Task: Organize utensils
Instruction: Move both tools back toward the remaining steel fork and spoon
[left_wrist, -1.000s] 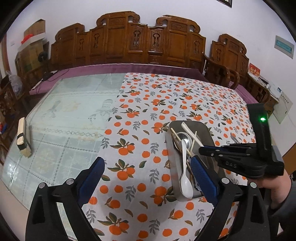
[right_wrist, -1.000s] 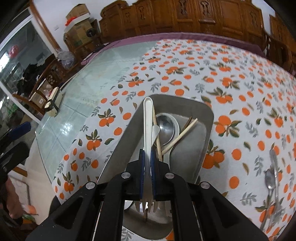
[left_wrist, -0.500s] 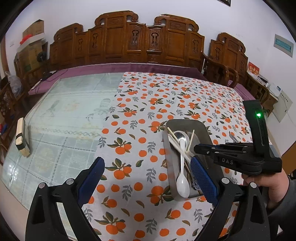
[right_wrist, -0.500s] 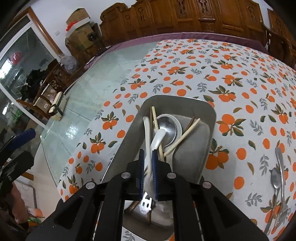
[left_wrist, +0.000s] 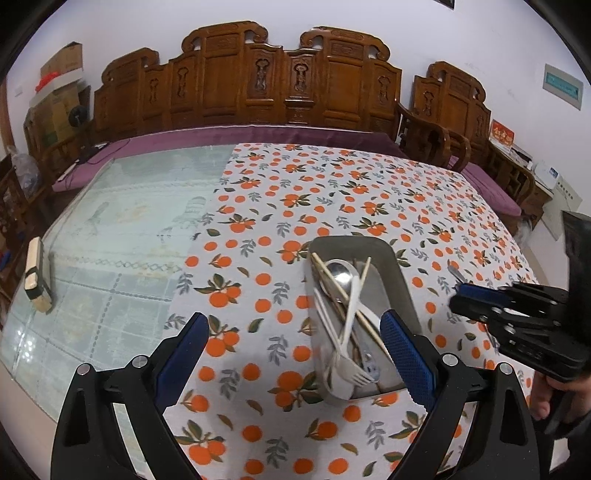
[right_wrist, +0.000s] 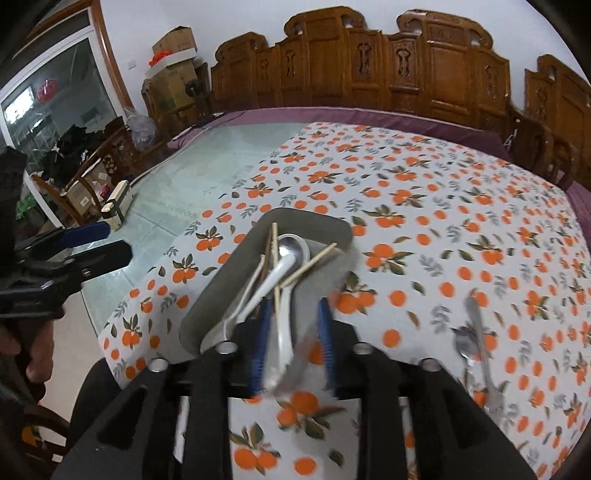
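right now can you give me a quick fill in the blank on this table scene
1. The white plastic fork lies in the grey ____ with the chopsticks.
2. The tablecloth is printed with ____.
3. The metal spoon and fork outside the tray lie on the ____.
4. The left tool holds ____.

Missing words: tray; oranges; tablecloth; nothing

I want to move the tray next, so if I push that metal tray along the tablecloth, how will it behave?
The metal tray looks stiff and shallow, so it should probably slide flat rather than tip. The tablecloth may bunch ahead of it. The chopsticks and plastic fork lie loosely crossed, so they will likely shift.
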